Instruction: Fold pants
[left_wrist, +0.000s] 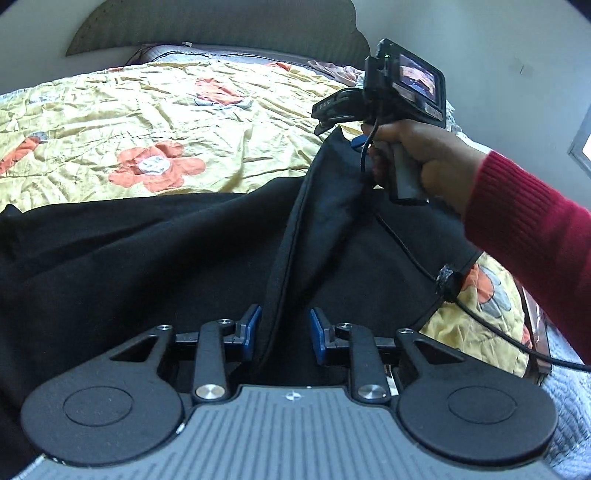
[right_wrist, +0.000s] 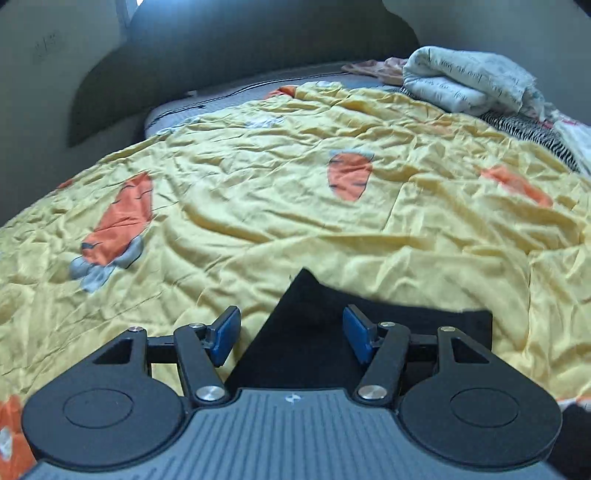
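Observation:
Black pants (left_wrist: 110, 258) lie spread over a yellow bedspread (left_wrist: 166, 110) with orange flowers and carrots. A raised ridge of the pants runs from my left gripper (left_wrist: 284, 334) up to my right gripper (left_wrist: 323, 122). The left jaws stand a little apart with that ridge between them, and both blue inner faces show. A hand (left_wrist: 424, 158) in a red sleeve holds the right gripper over the pants' far end. In the right wrist view, my right gripper (right_wrist: 291, 334) is wide open and a corner of the pants (right_wrist: 306, 306) lies between its pads, touching neither.
A folded pale blanket (right_wrist: 461, 81) and striped cloth sit at the bed's far right. A dark headboard (left_wrist: 221, 29) and a grey wall close off the far side. A black cable (left_wrist: 480, 314) trails from the right gripper across the pants' right edge.

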